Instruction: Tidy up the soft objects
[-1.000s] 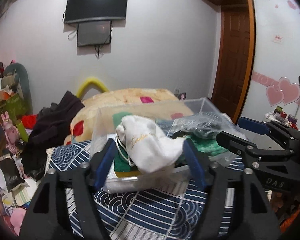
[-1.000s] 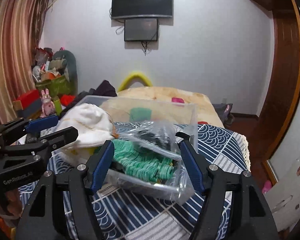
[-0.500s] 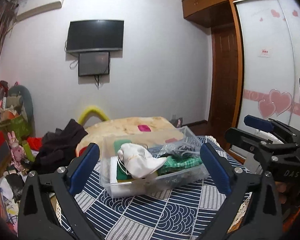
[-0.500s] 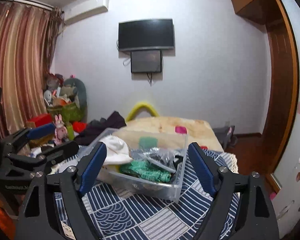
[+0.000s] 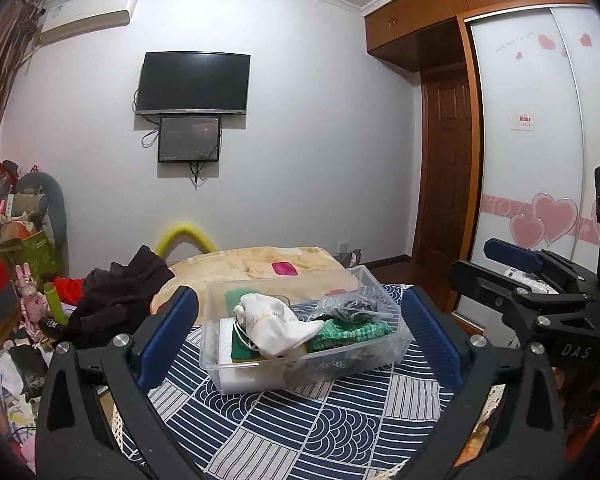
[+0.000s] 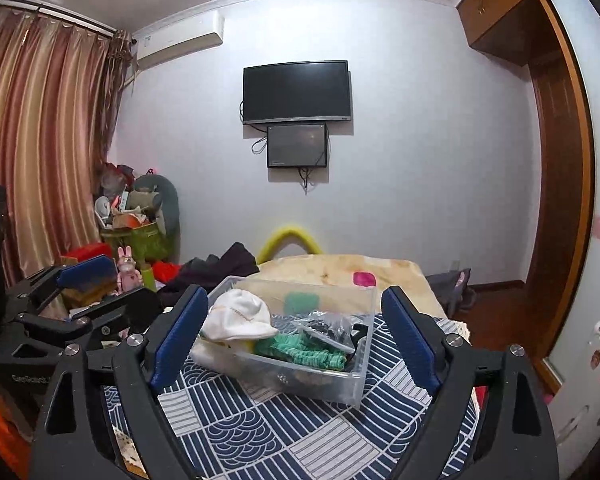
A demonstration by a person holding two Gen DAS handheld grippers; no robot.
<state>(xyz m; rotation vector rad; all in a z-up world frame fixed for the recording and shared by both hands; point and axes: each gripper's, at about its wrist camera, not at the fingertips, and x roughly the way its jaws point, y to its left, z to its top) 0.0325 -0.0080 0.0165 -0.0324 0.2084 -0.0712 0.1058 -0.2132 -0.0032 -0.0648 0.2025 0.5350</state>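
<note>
A clear plastic bin stands on a blue and white patterned cloth. It holds a white cloth pouch, a green knitted piece, a clear bag with dark contents and a green and yellow sponge. My left gripper is open and empty, held back from the bin. My right gripper is open and empty, also back from the bin. Each gripper shows at the side of the other's view.
Behind the bin lie a beige blanket and dark clothes. Toys and boxes pile at the left. A wooden door and a wardrobe stand at the right.
Both grippers have pulled back and up from the bin and opened wider. The bin looks smaller and further off now. The white pouch lies in the bin.
</note>
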